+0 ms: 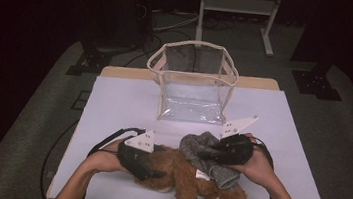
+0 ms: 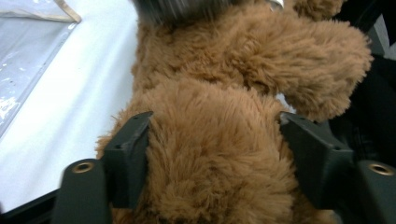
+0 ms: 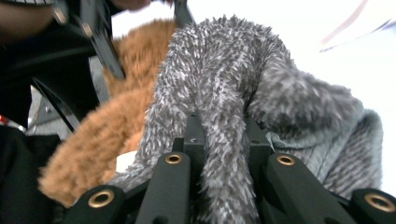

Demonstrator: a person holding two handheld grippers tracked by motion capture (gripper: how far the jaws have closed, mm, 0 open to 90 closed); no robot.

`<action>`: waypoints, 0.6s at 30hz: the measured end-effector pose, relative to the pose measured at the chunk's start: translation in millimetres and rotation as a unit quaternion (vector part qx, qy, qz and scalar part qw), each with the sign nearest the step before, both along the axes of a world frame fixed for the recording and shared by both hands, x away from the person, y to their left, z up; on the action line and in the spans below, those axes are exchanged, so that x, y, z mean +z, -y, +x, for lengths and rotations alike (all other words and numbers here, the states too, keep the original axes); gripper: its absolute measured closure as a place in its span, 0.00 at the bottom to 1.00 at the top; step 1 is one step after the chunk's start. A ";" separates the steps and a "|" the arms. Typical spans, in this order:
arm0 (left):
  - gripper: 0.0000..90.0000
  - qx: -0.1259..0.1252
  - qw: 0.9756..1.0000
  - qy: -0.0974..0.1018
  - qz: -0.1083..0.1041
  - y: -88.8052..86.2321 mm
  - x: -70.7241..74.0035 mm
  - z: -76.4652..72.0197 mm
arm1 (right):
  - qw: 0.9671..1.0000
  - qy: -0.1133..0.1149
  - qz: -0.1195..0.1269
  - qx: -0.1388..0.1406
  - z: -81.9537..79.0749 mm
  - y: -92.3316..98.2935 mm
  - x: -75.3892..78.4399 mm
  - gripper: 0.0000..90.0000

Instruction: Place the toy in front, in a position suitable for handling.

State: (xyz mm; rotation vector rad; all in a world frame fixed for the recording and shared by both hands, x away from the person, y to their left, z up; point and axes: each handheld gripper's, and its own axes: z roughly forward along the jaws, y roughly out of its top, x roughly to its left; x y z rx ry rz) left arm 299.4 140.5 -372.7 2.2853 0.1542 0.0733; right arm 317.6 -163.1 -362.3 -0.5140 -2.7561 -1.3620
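Right now my left gripper (image 2: 215, 140) has its jaws spread around the shaggy brown teddy bear (image 1: 190, 179), fur filling the gap; I can't tell if the pads press. My right gripper (image 3: 223, 140) pinches a fold of fuzzy grey knit garment (image 1: 208, 158) lying on the bear. Both sit near the white table's (image 1: 123, 103) front edge; open room behind, up to the clear plastic bag (image 1: 192, 81). No readable writing.
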 end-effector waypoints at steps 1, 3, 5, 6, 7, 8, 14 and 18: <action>0.23 0.004 1.000 -0.005 -0.007 -1.6 -0.1 1.4 | 1.000 -0.001 0.001 -0.001 -0.9 -0.2 -2.0 0.85; 0.17 0.012 1.000 -0.012 -0.017 -3.0 -1.1 4.4 | 1.000 -0.002 0.003 0.000 -4.0 2.4 -3.7 0.85; 0.09 0.019 0.999 -0.024 -0.013 -2.4 -3.0 8.2 | 1.000 -0.002 -0.001 0.008 -8.5 4.8 -4.4 0.86; 0.08 0.018 0.999 -0.028 -0.016 -1.8 -4.4 9.3 | 1.000 -0.003 -0.001 0.011 -10.4 5.7 -5.0 0.86; 0.06 0.017 0.999 -0.032 -0.016 -0.6 -6.0 10.2 | 1.000 -0.001 -0.003 0.012 -12.0 6.7 -5.5 0.86; 0.04 0.017 0.999 -0.037 -0.015 1.2 -7.9 11.0 | 1.000 -0.002 -0.001 0.012 -13.2 7.5 -6.1 0.86; 0.00 0.000 0.997 -0.074 -0.012 11.6 -19.9 20.0 | 1.000 -0.005 0.003 0.019 -14.7 10.2 -8.3 0.86; 0.04 -0.016 0.997 -0.078 0.018 25.2 -25.4 20.3 | 1.000 -0.012 0.011 0.020 -12.4 11.2 -9.5 0.86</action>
